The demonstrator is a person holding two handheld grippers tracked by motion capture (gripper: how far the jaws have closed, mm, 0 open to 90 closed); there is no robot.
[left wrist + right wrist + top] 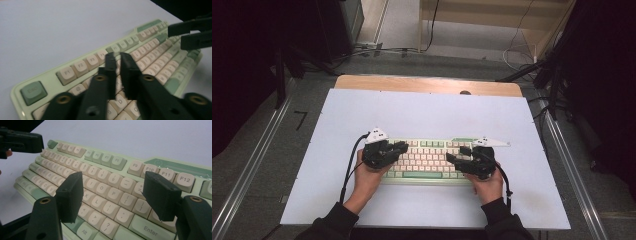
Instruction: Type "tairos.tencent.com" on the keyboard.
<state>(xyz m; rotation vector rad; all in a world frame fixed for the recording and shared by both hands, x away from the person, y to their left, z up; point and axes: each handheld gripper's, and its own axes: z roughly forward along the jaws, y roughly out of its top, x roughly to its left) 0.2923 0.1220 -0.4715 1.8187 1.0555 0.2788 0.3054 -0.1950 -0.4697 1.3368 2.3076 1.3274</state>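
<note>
High view, catalogue of items.

1. Counter (pixel 422 107): pale sheet over a wooden top, bare apart from item 2.

2. Keyboard (pixel 427 159): mint-green case, cream keys with green accents. Lies square to the person, at 6 o'clock from the counter's centre, near the front edge. Flat, not tilted.

3. Left claw (pixel 402 146): held over the keyboard's 9 o'clock end, tips pointing toward 3 o'clock. Left gripper view shows it (pixel 118 58) above the number and upper letter rows, jaws clenched to a thin slit with nothing between them. Whether the tips touch a key cannot be told.

4. Right claw (pixel 453 154): held over the 3 o'clock end, tips pointing toward 9 o'clock. Right gripper view shows it (pixel 113 192) released, jaws wide apart and straddling the P-to-bracket keys above the Enter key (pixel 147 229), grasping nothing.

Handling note (judgement): the work looks like key pressing. The clenched left claw makes a single narrow tip, suited to striking one key; bring it straight down on a keycap's centre, lightly, so neighbours stay up. The right claw would do better clenched before it presses, since spread jaws could catch two keys. Keep the keyboard from sliding toward 12 o'clock.
</note>
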